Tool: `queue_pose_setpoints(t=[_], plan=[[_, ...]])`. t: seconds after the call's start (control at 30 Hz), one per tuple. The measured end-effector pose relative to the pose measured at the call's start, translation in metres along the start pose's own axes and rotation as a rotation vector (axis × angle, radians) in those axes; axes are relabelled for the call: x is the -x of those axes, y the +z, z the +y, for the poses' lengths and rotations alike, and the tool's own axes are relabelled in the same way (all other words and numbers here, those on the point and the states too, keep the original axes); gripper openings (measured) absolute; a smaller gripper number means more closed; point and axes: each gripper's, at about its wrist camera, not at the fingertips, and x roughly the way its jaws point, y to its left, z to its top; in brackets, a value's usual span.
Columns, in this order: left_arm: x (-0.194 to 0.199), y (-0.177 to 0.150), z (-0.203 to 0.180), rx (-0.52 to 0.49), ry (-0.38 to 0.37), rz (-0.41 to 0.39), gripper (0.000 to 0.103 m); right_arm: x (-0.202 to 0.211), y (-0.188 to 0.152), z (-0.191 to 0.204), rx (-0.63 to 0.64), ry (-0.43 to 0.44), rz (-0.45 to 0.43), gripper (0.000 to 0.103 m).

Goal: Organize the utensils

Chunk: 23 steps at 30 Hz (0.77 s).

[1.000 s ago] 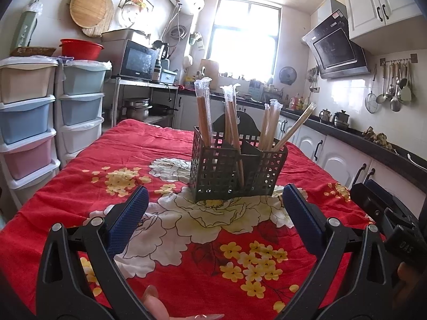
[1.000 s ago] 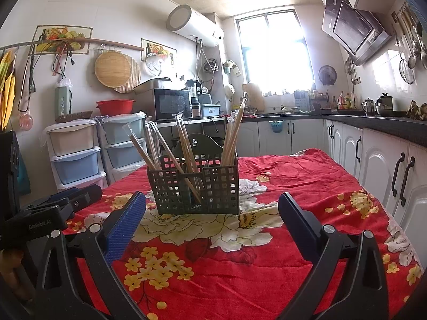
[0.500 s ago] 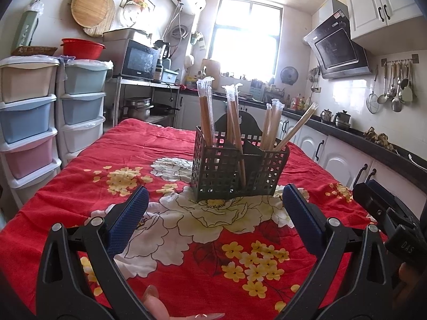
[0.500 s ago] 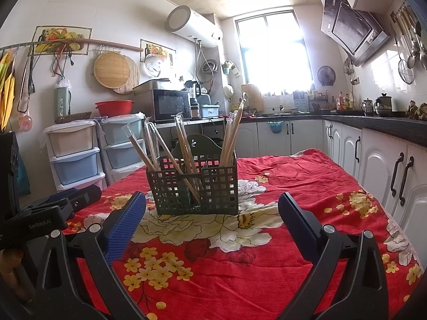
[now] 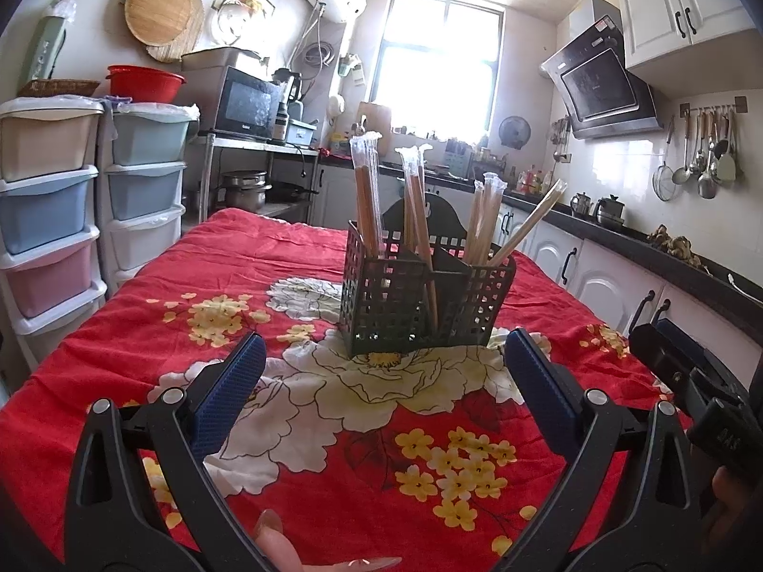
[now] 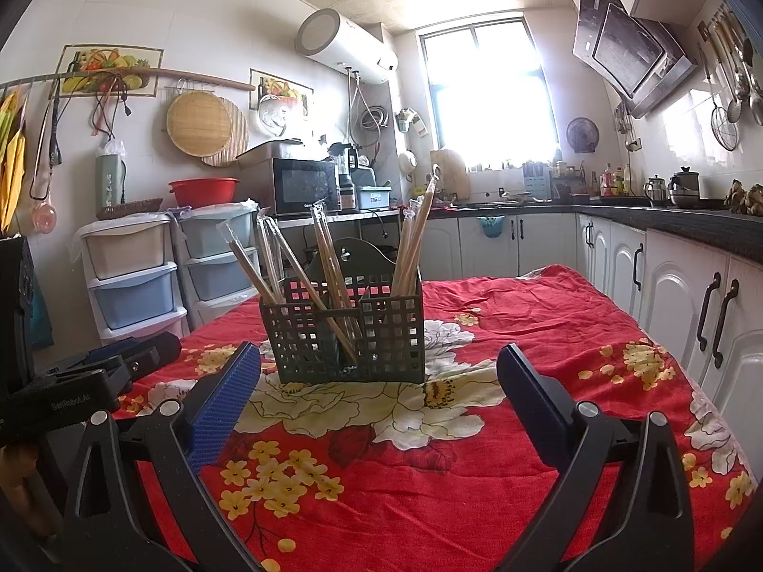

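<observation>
Dark green perforated plastic utensil basket (image 5: 427, 302) standing on red floral tablecloth (image 5: 295, 434), ahead of both grippers, touching neither. Plastic-wrapped wooden chopsticks (image 5: 367, 200) upright and leaning in three compartments; exact count unclear, wrappers overlapping. Left gripper (image 5: 384, 393) spread wide, empty; right gripper (image 6: 379, 393) likewise apart, empty. Divider walls plainer from right wrist; lower stick ends hidden behind mesh.

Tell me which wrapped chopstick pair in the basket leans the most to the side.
In the left wrist view, the rightmost wrapped pair in the utensil basket: it slants far right over the rim, while the others stand nearly upright.
</observation>
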Motion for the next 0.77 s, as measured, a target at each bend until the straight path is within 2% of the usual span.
queue_pose_setpoints(t=[0.27,0.47,0.53,0.6,0.63,0.7,0.77], plan=[[-0.008,-0.002,0.003,0.030,-0.020,0.044,0.092,0.001,0.000,-0.002,-0.006,-0.007,0.000,0.097],[-0.019,-0.004,0.009,0.056,0.043,0.119,0.092,0.001,0.001,-0.009,-0.030,-0.029,0.010,0.097],[-0.022,0.002,0.021,0.090,0.062,0.167,0.092,-0.002,0.006,-0.015,-0.044,-0.039,0.037,0.097],[-0.031,0.016,0.044,0.111,0.083,0.240,0.092,-0.010,0.018,-0.040,-0.101,-0.080,0.088,0.097],[-0.035,0.023,0.055,0.105,0.117,0.259,0.092,-0.022,0.026,-0.057,-0.110,-0.121,0.155,0.097],[-0.055,0.042,0.084,0.041,0.261,0.323,0.092,-0.053,0.032,-0.092,-0.094,-0.227,0.337,0.097],[-0.078,0.050,0.109,0.012,0.351,0.362,0.092,-0.080,0.031,-0.130,-0.100,-0.347,0.445,0.097]])
